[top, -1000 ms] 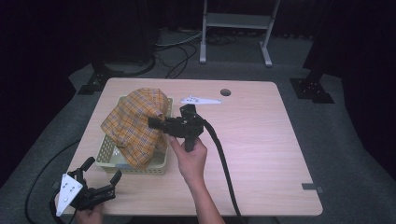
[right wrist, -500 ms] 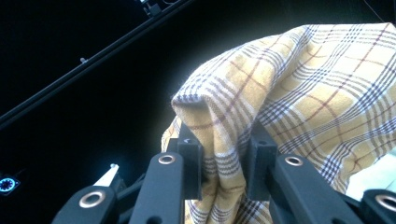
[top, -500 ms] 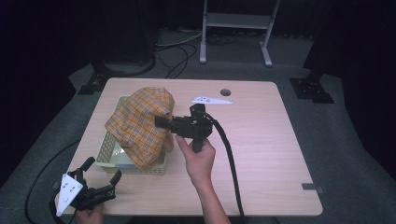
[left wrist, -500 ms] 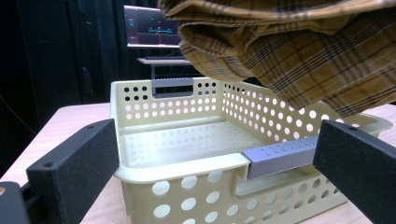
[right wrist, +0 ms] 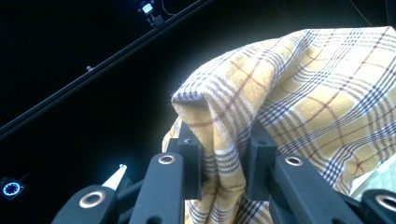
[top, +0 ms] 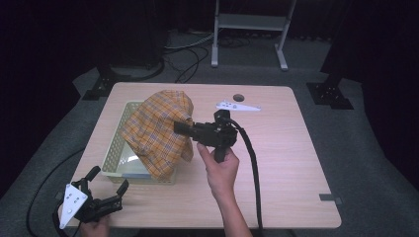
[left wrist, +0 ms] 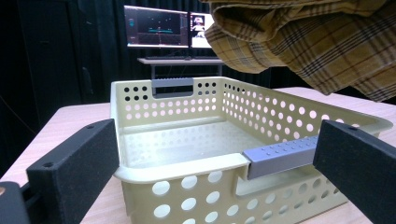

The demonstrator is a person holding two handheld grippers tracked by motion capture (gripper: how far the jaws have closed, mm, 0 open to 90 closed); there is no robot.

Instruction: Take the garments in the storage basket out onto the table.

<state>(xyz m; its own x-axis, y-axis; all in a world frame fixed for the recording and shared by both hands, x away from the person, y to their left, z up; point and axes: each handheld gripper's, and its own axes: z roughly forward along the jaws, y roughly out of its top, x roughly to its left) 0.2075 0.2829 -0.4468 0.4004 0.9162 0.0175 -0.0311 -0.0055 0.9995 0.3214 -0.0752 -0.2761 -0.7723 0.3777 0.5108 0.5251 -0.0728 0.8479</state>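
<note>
A yellow plaid cloth [top: 153, 128] hangs over a pale perforated basket [top: 114, 148] on the left half of the wooden table. My right gripper [top: 180, 128] points left and is shut on a bunched fold of the cloth [right wrist: 303, 93], with the fabric pinched between its pads [right wrist: 226, 154]. The cloth's lower edge drapes over the basket's right side. My left gripper [top: 108, 178] rests open at the table's near left corner, just short of the basket. Its jaws [left wrist: 219, 144] frame the basket's near wall and grey handle [left wrist: 280, 156], and the cloth [left wrist: 303, 42] hangs above.
The wooden table [top: 296, 158] has bare room on its right half and a small round hole [top: 238, 97] near the far edge. A metal stand [top: 247, 29] and cables lie on the floor beyond. Monitors [left wrist: 163, 25] glow behind the basket.
My right hand has moved to the right and slightly up, drawing the cloth with it off the basket. The left gripper has stayed where it was.
</note>
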